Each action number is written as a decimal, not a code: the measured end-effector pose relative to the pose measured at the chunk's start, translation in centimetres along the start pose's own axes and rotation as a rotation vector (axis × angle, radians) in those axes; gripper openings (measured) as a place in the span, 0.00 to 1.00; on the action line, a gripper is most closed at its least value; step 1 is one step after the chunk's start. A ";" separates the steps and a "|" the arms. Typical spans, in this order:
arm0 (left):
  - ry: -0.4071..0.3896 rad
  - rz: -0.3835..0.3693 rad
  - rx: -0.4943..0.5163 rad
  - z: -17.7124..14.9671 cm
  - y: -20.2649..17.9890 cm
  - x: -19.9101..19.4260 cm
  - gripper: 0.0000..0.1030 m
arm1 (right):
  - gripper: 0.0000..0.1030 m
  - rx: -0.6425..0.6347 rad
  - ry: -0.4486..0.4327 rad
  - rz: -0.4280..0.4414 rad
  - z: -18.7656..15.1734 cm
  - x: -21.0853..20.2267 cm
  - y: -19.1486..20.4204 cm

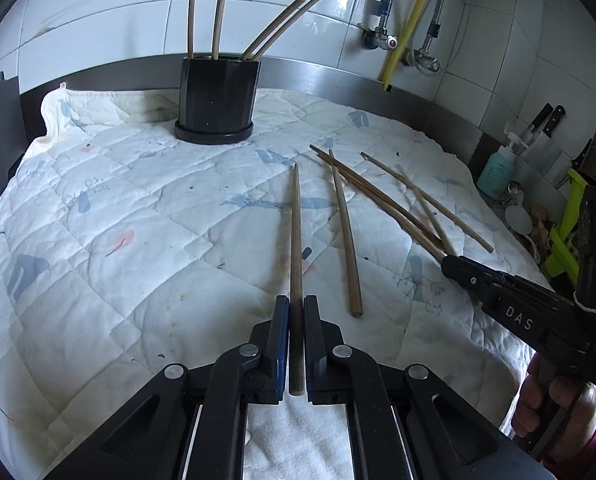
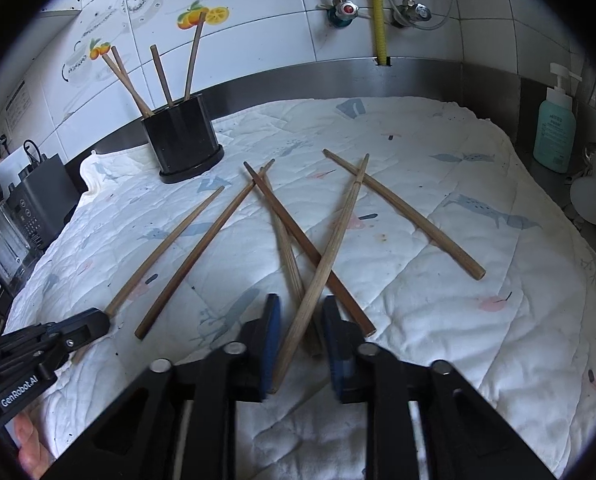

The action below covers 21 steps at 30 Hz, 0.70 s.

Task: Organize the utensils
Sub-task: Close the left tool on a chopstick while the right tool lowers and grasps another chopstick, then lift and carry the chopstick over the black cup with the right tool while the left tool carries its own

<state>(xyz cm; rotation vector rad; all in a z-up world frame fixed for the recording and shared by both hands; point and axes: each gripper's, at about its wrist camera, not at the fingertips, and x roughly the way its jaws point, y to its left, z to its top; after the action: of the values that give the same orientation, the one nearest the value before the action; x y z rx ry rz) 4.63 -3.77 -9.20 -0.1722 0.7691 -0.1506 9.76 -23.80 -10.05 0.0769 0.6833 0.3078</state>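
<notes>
A black utensil holder [image 1: 216, 98] stands at the back of the quilted cloth with several chopsticks upright in it; it also shows in the right wrist view [image 2: 180, 138]. My left gripper [image 1: 296, 304] is shut on one wooden chopstick [image 1: 296, 232] that lies on the cloth; it also shows in the right wrist view [image 2: 94, 322]. My right gripper [image 2: 300, 308] is open, its jaws on either side of crossed chopsticks [image 2: 326, 256] lying on the cloth. In the left wrist view it [image 1: 452, 266] reaches into the pile. More loose chopsticks [image 1: 346, 236] lie between.
A white quilted cloth [image 2: 458, 320] covers the steel counter. A teal soap bottle [image 2: 554, 128] stands at the right, with knives [image 1: 546, 120] behind it. Dark appliances [image 2: 38, 204] sit at the left edge. Pipes and a yellow hose [image 2: 378, 8] run down the tiled wall.
</notes>
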 end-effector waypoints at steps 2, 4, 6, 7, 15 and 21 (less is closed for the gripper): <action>-0.011 0.000 0.001 0.2 -0.1 -0.3 0.06 | 0.12 -0.008 -0.005 -0.009 -0.1 0.0 -0.1; -0.017 0.001 -0.003 0.4 -0.1 -0.7 0.06 | 0.12 -0.017 -0.007 -0.007 -0.1 0.0 -0.1; -0.026 0.002 -0.001 0.6 0.0 -1.0 0.06 | 0.12 -0.020 -0.022 -0.005 -0.1 -0.3 -0.1; -0.031 0.005 0.003 0.8 -0.1 -1.2 0.06 | 0.12 -0.024 -0.029 -0.005 0.0 -0.5 -0.1; -0.077 0.019 0.031 2.1 0.0 -3.1 0.06 | 0.10 -0.098 -0.099 -0.017 0.7 -2.6 0.6; -0.096 0.029 0.039 2.8 0.2 -4.0 0.06 | 0.10 -0.104 -0.122 -0.005 1.4 -3.4 0.5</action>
<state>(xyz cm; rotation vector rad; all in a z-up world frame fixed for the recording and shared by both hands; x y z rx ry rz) 3.73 -2.47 -4.60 -0.1301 0.6718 -0.1289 7.99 -24.30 -6.81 -0.0050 0.5453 0.3305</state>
